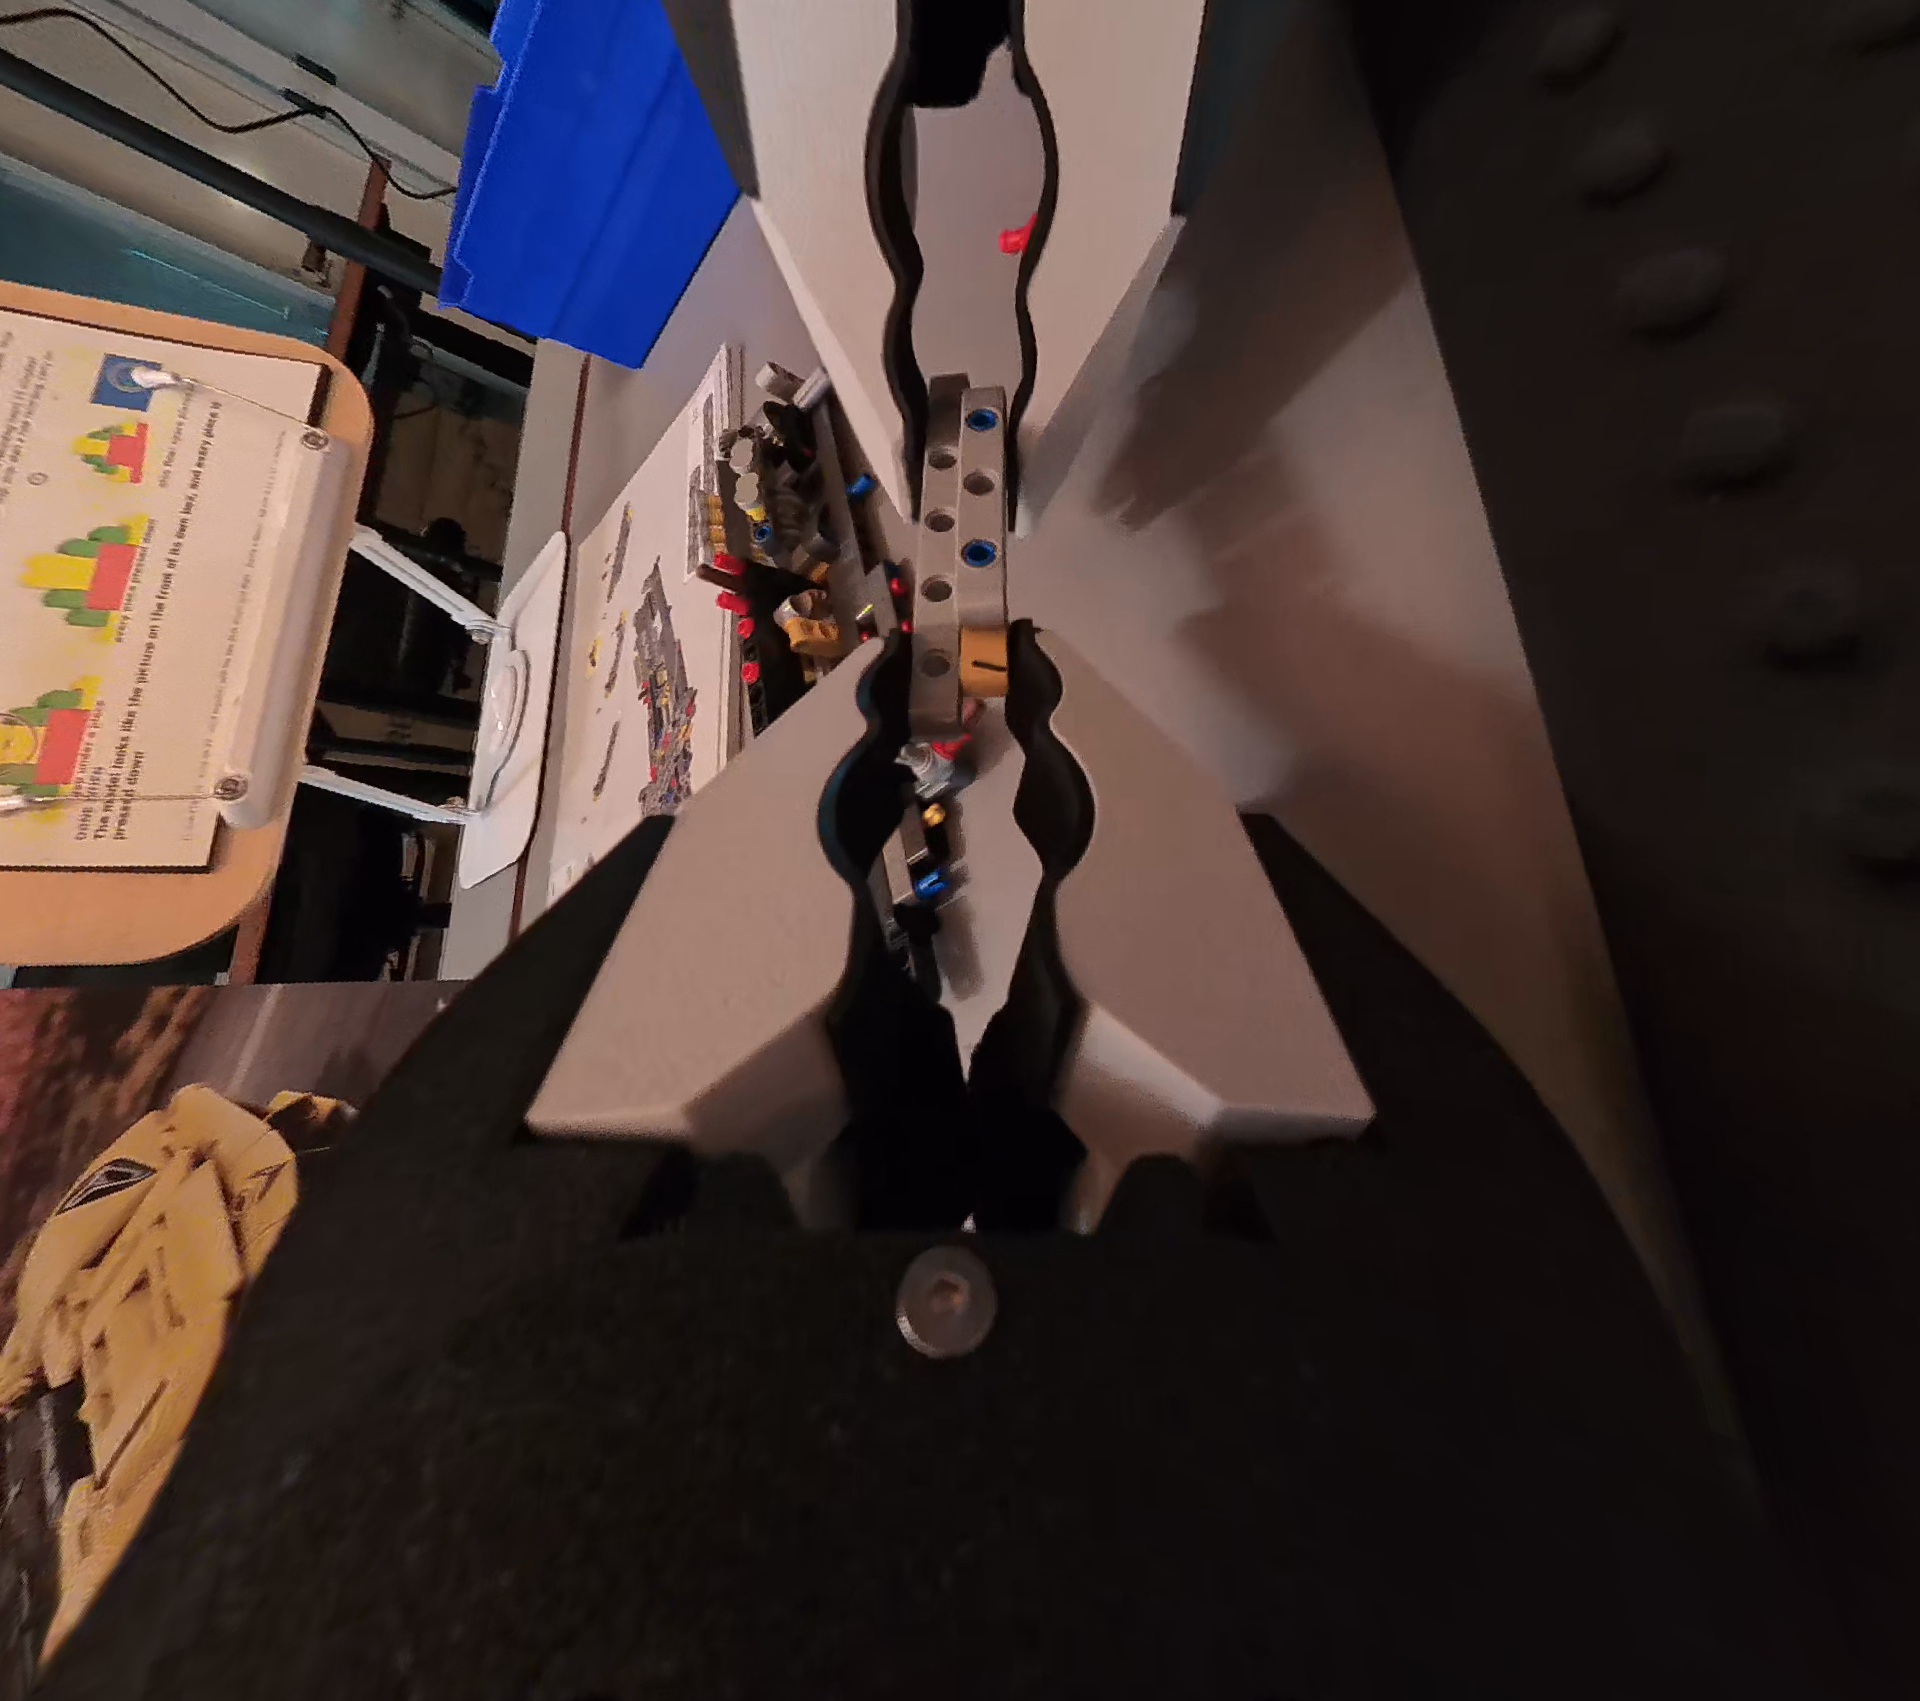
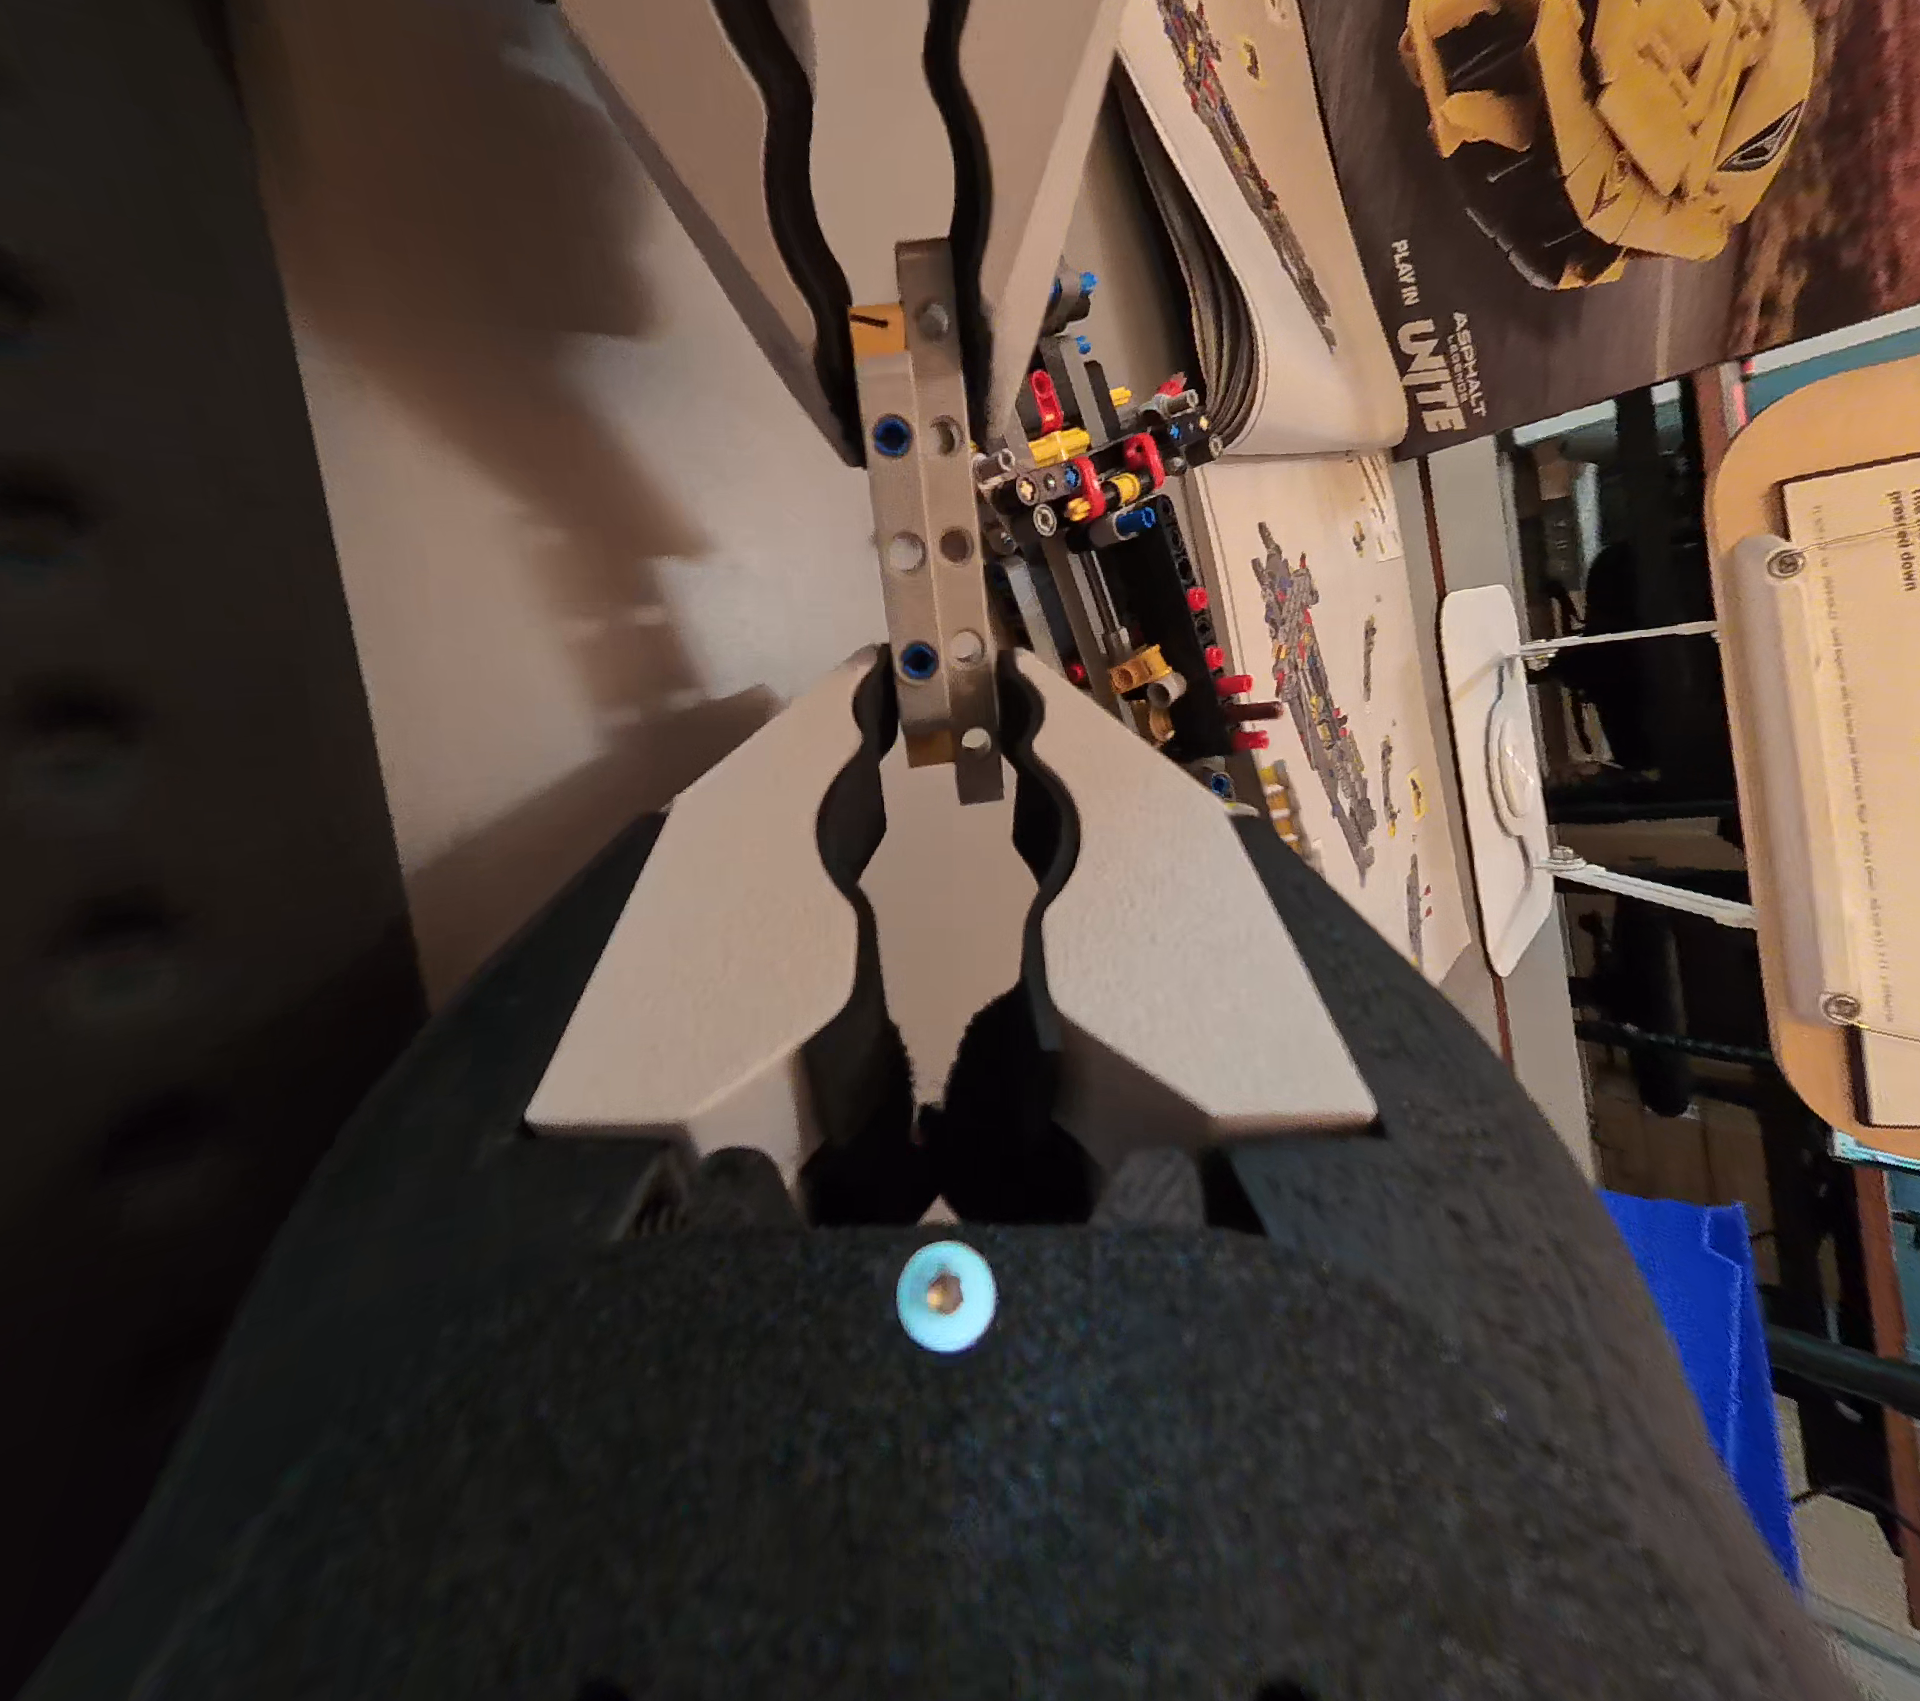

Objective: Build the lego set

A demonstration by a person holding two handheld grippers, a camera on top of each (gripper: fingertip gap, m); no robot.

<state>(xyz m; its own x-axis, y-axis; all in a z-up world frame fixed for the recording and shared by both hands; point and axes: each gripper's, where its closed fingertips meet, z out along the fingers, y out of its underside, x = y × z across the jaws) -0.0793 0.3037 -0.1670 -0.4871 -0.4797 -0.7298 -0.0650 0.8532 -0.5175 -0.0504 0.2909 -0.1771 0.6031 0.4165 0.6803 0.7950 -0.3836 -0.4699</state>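
Together, the left gripper [image 1: 951, 664] and right gripper [image 2: 945, 695] each clamp one end of a grey Technic beam [image 1: 961, 529] — blue pins in its holes, a yellow piece at one end — held above the tabletop [image 1: 665, 363], near the half-built chassis [image 2: 1122, 550] beside the instruction booklet [image 2: 1320, 612].

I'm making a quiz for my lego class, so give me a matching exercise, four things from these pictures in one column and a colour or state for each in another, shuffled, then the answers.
Things:
1. grey beam
2. storage bin
3. car on the box
4. instruction booklet

Descriptions:
A. blue
B. lying open on the table
C. yellow
D. clamped at both ends, by the left gripper and the right gripper

Pairs: 1-D, 2-A, 3-C, 4-B
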